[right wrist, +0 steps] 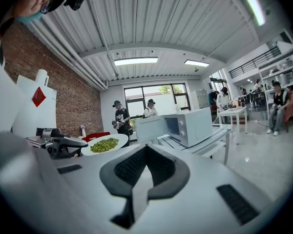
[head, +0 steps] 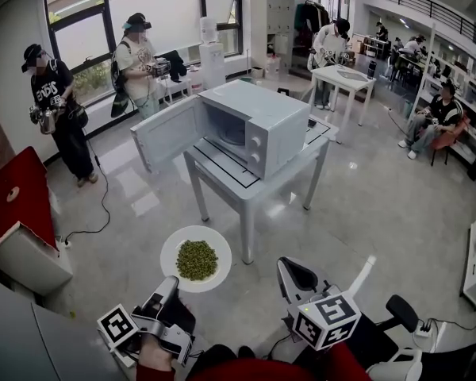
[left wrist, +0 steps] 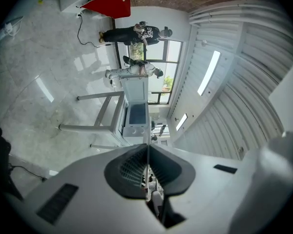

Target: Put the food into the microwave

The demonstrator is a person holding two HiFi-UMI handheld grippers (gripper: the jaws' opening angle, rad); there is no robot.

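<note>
The hard, breakable plate [head: 177, 248] of loose green beans [head: 197, 260] hangs in the air short of the open microwave [head: 258, 125], pinched at its near rim by the left gripper [head: 170, 282], while the right gripper [right wrist: 143, 151] is closed and empty, so the plate should stay flat.

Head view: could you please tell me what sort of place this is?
Likely an open lab or workshop hall: a microwave on a standalone table, other people holding devices, a mezzanine railing.

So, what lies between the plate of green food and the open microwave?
In the head view, only bare floor and the front corner of the table that carries the microwave; nothing blocks the plate.
</note>
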